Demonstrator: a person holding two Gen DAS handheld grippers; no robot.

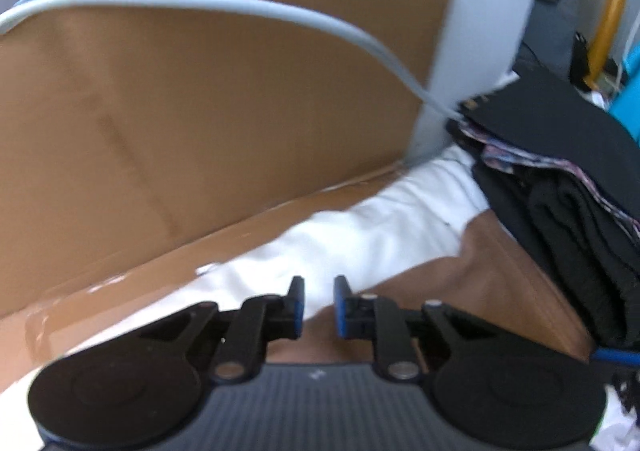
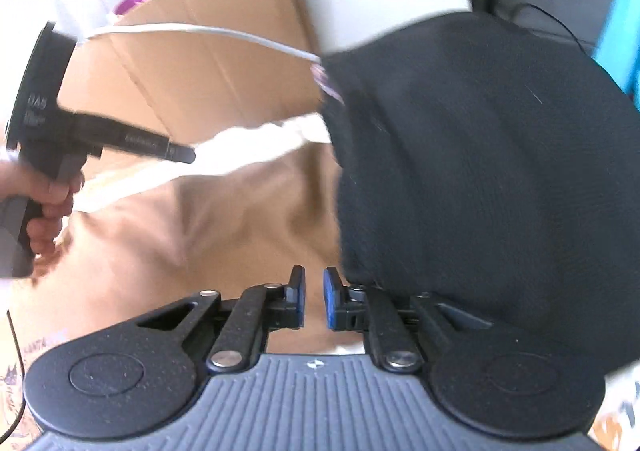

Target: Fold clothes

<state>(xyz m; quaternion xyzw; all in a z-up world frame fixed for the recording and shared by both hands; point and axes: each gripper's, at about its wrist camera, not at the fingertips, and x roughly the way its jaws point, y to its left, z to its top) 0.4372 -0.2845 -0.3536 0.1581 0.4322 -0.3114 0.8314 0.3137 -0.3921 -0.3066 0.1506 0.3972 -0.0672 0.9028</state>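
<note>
Both views are motion-blurred. The left claw (image 1: 319, 305) has its jaws at a narrow gap with nothing between them; through the gap show white fabric (image 1: 360, 235) and the tan garment (image 1: 500, 291). The right claw (image 2: 314, 299) is likewise set narrow, its blue-edged pads apart and gripping nothing, with tan cloth visible in the gap.

The tan garment (image 2: 192, 235) lies spread in front of both claws, creased, with the strip of white fabric (image 2: 256, 143) along its far edge. To its right sits a stack of dark folded clothes (image 1: 568, 187), with a patterned layer showing in its side. In the right wrist view the top black piece (image 2: 480, 171) fills the right half of the picture, and its near edge comes up just beside the right claw's right finger.

A cardboard box (image 1: 200, 111) stands behind the white fabric, and a pale cable (image 1: 280, 11) arcs across its face.

In the right wrist view, a hand (image 2: 48, 199) at the left edge grips the handle of the left gripper.
</note>
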